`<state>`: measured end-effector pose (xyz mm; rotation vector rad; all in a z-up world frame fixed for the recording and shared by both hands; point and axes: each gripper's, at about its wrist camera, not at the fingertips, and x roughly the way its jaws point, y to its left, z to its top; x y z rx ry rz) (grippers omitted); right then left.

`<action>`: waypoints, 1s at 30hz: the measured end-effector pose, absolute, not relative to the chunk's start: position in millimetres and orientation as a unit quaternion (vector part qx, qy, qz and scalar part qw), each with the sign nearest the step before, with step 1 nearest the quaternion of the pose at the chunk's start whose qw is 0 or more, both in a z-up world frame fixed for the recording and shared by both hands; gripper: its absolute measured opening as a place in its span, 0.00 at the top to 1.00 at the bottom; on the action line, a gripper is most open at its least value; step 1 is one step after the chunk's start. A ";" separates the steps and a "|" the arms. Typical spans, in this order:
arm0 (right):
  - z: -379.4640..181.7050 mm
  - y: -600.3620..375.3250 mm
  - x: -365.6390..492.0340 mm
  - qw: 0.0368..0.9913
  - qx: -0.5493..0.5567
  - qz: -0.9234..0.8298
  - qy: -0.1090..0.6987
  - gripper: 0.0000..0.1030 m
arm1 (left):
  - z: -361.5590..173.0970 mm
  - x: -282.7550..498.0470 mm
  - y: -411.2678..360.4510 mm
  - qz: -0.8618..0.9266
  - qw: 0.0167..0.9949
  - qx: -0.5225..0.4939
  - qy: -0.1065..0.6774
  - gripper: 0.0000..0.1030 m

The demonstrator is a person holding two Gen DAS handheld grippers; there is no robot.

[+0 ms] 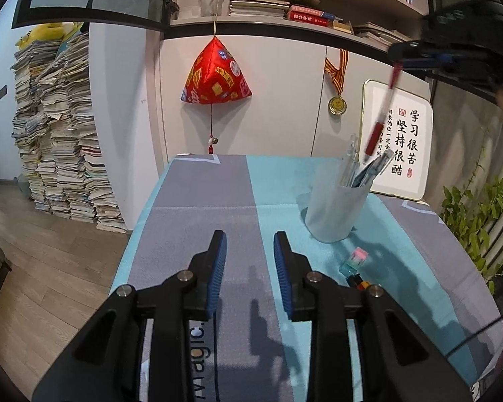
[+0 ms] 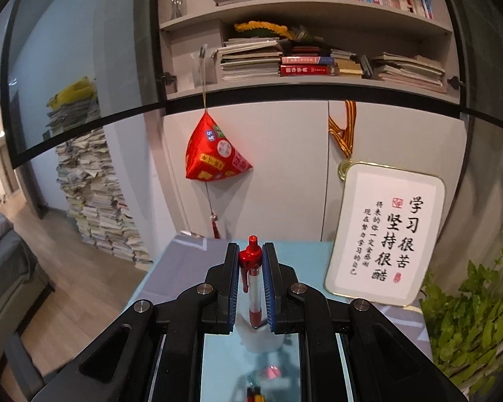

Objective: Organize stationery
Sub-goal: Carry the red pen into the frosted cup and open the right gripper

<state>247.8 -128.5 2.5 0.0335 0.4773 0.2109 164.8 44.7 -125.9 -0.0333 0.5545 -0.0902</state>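
On the table (image 1: pixel 201 221), the pen cup (image 1: pixel 335 211) stands to the right, with pens in it. An eraser (image 1: pixel 353 261) lies just before the cup. A framed sign (image 1: pixel 399 140) leans behind it. Above the cup, the right gripper (image 2: pixel 250 261) holds a pen (image 1: pixel 382 110).

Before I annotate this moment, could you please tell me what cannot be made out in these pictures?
- Small black-and-orange item, left wrist view: mostly behind the left gripper.
- Red-capped clear pen, right wrist view: tip hidden between the right gripper fingers.
- White pen cup: depth of contents hidden by its wall.
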 end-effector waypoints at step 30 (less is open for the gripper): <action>-85.4 -147.0 322.8 0.933 0.063 0.064 0.348 0.86 | -131.7 169.8 37.1 -0.054 0.957 -0.005 0.286 0.70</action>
